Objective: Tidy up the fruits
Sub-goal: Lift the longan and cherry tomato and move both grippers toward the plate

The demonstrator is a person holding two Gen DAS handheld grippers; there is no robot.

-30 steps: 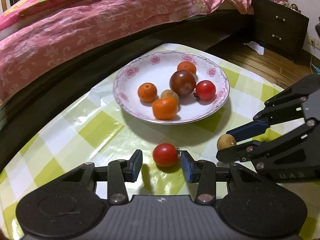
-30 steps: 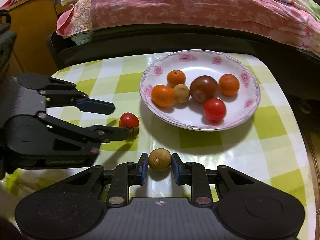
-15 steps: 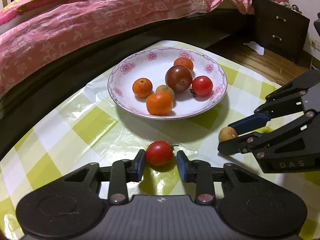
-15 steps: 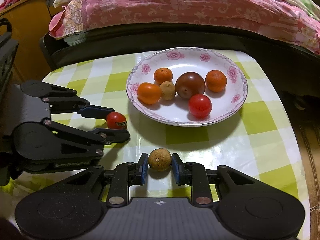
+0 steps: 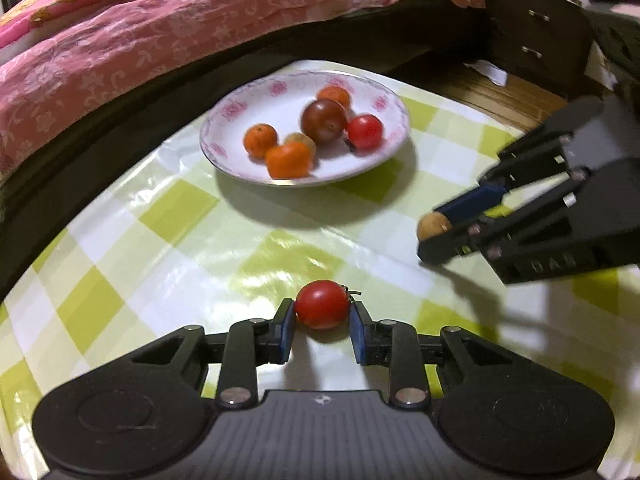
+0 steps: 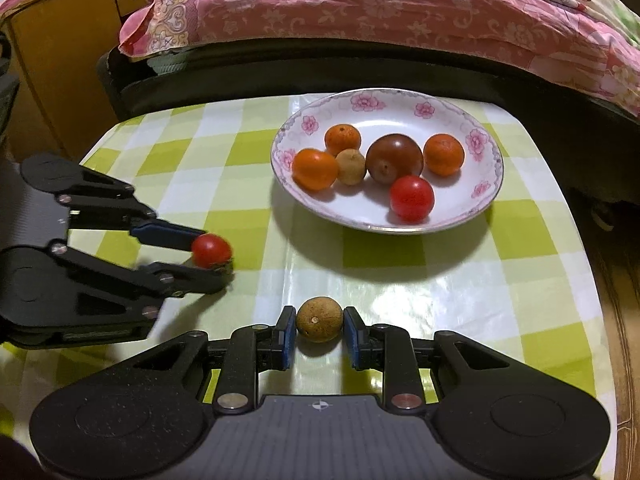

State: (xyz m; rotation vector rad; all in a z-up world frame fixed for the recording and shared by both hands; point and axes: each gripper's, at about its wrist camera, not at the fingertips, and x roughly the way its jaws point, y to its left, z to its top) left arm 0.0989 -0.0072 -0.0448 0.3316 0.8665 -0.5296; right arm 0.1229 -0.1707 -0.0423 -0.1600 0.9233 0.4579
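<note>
A small red tomato (image 5: 322, 303) sits between the blue pads of my left gripper (image 5: 322, 322), which is shut on it above the chequered cloth. From the right wrist view the same tomato (image 6: 211, 251) shows in the left gripper (image 6: 208, 254) at the left. My right gripper (image 6: 319, 330) is shut on a round brown longan (image 6: 319, 319); that longan (image 5: 434, 225) also shows at the right gripper's tips (image 5: 436, 232) in the left wrist view. A white flowered plate (image 6: 486, 184) further back holds several fruits: oranges, a dark tomato, a red tomato, a second longan.
The table wears a green and white chequered plastic cloth (image 6: 224, 160). A bed with a pink flowered cover (image 6: 360, 12) runs along the far side. A dark drawer cabinet (image 5: 536, 48) stands at the back right, and the table's right edge (image 6: 592, 280) drops to a wooden floor.
My left gripper closed on the red tomato, then drew back from the plate with it. The right gripper kept its hold on the longan and stayed put.
</note>
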